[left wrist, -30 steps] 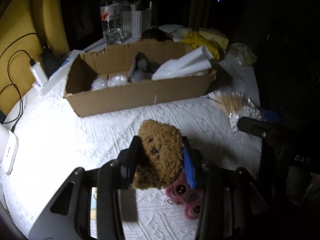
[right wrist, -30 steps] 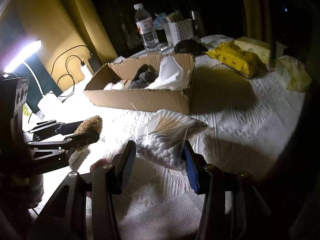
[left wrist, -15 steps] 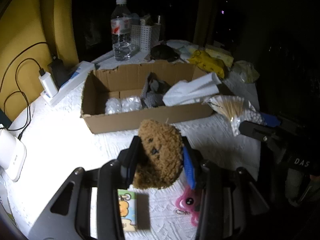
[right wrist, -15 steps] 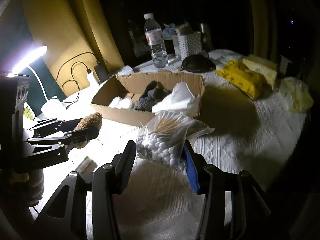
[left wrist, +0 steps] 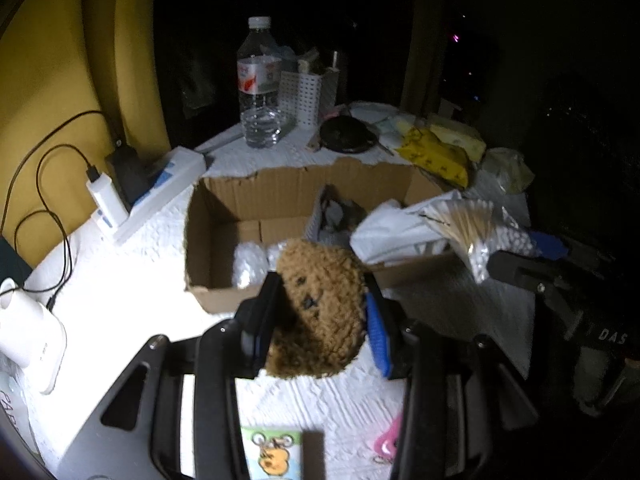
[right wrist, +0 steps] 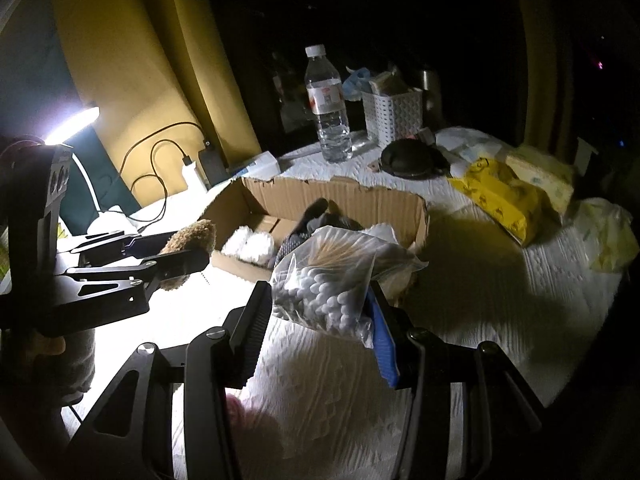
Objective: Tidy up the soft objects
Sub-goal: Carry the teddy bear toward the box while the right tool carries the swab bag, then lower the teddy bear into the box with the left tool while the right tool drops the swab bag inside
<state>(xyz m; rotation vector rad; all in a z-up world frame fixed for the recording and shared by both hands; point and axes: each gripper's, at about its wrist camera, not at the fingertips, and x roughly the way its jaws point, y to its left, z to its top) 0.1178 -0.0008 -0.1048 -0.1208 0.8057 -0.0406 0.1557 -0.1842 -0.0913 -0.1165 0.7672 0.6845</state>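
Left claw (left wrist: 320, 316) — clamps plush toy (left wrist: 320, 312) | right claw (right wrist: 320, 324) — clamps swab bag (right wrist: 332, 280)

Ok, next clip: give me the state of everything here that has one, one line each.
left gripper: jaws shut on the brown plush toy
brown plush toy: held off the table, near the box's front wall
right gripper: jaws shut on the bag of cotton swabs
bag of cotton swabs: lifted, at the box's near edge
cardboard box: open-topped, already holding soft items
water bottle: upright, capped
desk lamp: on
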